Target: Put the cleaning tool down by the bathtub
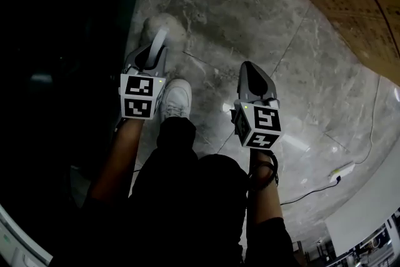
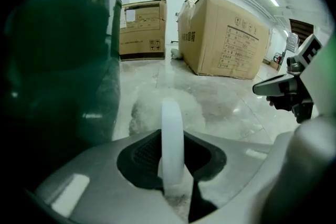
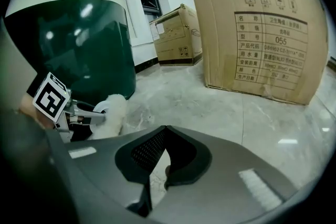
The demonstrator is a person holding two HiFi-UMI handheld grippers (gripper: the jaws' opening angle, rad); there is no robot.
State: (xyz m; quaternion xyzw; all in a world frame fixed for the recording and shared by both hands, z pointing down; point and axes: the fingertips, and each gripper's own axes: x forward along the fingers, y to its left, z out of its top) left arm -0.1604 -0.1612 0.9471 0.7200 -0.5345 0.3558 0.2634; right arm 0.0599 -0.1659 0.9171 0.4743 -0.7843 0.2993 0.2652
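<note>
The cleaning tool has a fluffy white head (image 1: 164,27) resting on the marble floor and a pale curved handle (image 2: 171,118). My left gripper (image 2: 171,138) is shut on that handle, right beside the dark green bathtub (image 2: 58,71), which fills the left side in the head view (image 1: 62,40). From above, the left gripper (image 1: 154,50) points at the fluffy head. The right gripper (image 1: 252,75) hangs a little to the right, shut with nothing in it. In its own view, the right gripper (image 3: 166,127) faces the bathtub (image 3: 79,44) and the tool's fluffy head (image 3: 113,113).
Large cardboard boxes (image 2: 223,39) (image 2: 143,29) stand on the floor ahead, one also at the top right from above (image 1: 350,3). The person's white shoe (image 1: 177,99) is between the grippers. A cable with a power strip (image 1: 340,171) lies at the right.
</note>
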